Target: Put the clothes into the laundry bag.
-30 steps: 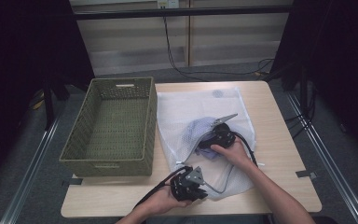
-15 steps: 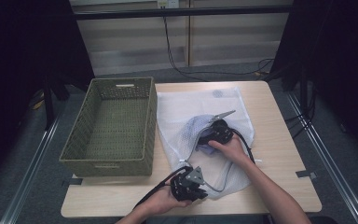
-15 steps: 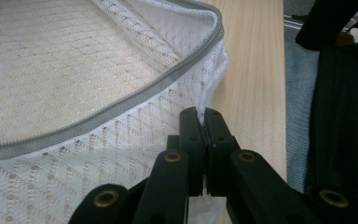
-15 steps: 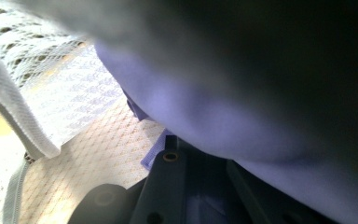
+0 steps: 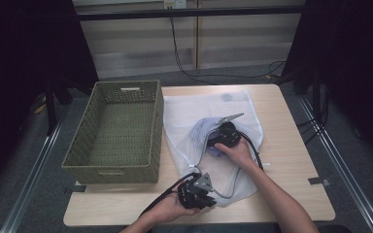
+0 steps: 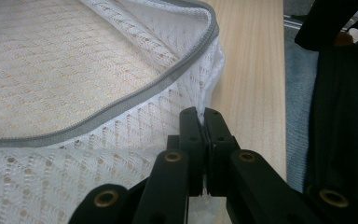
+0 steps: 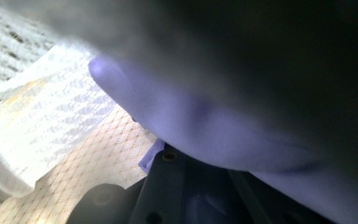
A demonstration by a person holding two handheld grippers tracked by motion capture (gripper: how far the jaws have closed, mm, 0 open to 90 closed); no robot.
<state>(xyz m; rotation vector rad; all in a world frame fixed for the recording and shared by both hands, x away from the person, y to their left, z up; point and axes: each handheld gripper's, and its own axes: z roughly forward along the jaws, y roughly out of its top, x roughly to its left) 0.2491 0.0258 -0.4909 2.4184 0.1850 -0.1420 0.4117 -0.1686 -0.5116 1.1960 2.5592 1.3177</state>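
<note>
White mesh laundry bag [image 5: 199, 126] is lying on the surface, its edge being pinched by the clenched left gripper [image 5: 197, 193] while the right gripper [image 5: 222, 137], clamped on lavender cloth [image 7: 205, 121], is pushing it halfway inside.

High view down over table [image 5: 281, 160]; tong cameras close on shared mesh bag [image 5: 189, 121].

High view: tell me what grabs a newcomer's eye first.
The white mesh bag spread over the table's middle, with the right gripper pushed inside it against a lilac cloth. At the near edge, the left gripper has its jaws shut on the bag's corner. Left of the bag stands a green woven basket.
</note>
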